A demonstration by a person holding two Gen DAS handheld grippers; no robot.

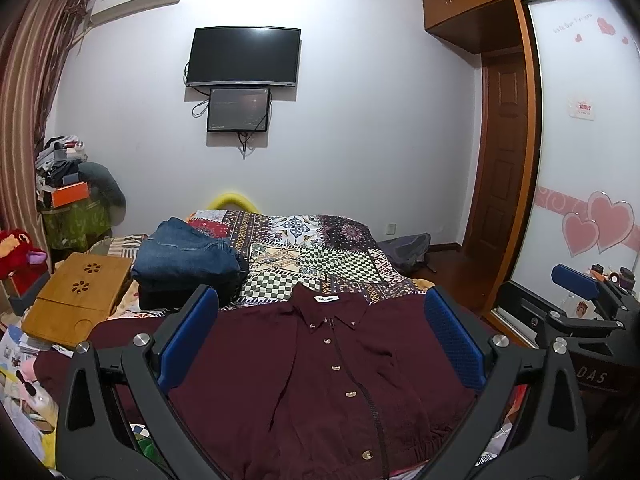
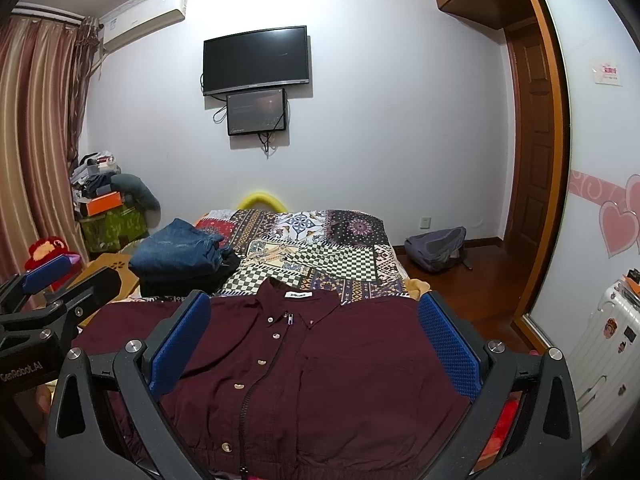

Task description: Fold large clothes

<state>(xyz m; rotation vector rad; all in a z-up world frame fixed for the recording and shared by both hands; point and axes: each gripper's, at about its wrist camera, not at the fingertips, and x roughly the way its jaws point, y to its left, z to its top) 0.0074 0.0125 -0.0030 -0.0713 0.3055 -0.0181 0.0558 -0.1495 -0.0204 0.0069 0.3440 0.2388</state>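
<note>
Here, a dark red shirt [image 1: 320, 368] lies flat on the bed [image 1: 320, 248], front up, buttons done, collar pointing to the far wall. The left gripper [image 1: 320, 340] floats just above the shirt with its blue fingers [image 1: 188, 336] spread wide, holding nothing. The right gripper [image 2: 316, 344] floats above the shirt too, beside the left one, spread wide and empty. Behind the shirt on the left sits a stack of folded jeans [image 1: 184, 256]. A wooden tray [image 1: 76, 300] rests further left of the jeans.
</note>
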